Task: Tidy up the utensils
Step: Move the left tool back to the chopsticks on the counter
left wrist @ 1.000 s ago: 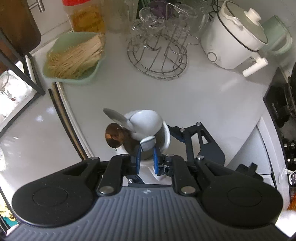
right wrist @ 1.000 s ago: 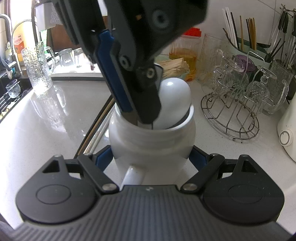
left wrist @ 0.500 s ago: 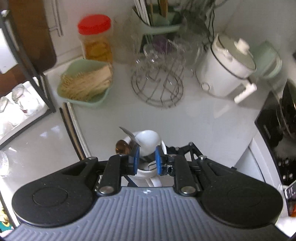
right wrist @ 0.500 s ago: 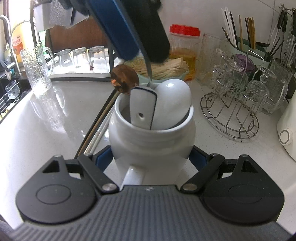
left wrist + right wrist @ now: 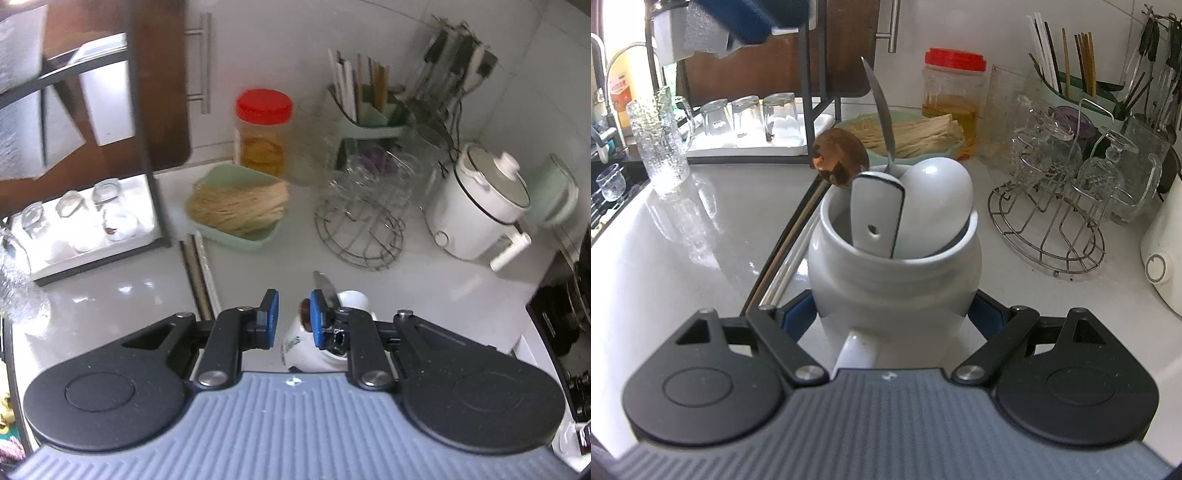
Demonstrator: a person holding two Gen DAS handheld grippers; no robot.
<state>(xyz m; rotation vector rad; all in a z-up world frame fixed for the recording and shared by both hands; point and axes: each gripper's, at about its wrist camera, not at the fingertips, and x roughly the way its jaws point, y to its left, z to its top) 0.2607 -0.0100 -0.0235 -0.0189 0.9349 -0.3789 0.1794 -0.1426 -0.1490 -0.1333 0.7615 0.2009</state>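
My right gripper (image 5: 894,314) is shut on the lower sides of a white ceramic jar (image 5: 894,280) that stands on the counter. In the jar stand a white spoon with its bowl up (image 5: 938,199), a blue-edged white handle (image 5: 877,218), a copper spoon (image 5: 840,157) and a thin metal handle (image 5: 881,107). My left gripper (image 5: 293,295) hovers above and to the left of the jar (image 5: 303,347), open, with nothing between its blue pads. One of its pads (image 5: 746,14) shows at the top left of the right wrist view. Chopsticks (image 5: 790,240) lie on the counter left of the jar.
Behind the jar sit a green dish of dry noodles (image 5: 236,206), a red-lidded jar (image 5: 264,133), a wire rack with glasses (image 5: 360,229) and a green utensil holder (image 5: 369,118). A white cooker (image 5: 480,206) stands right; a tray of upturned glasses (image 5: 85,225) left.
My left gripper let go of the blue-edged white handle in the jar, widened its jaws, then rose up and away from it. The right gripper and jar kept still.
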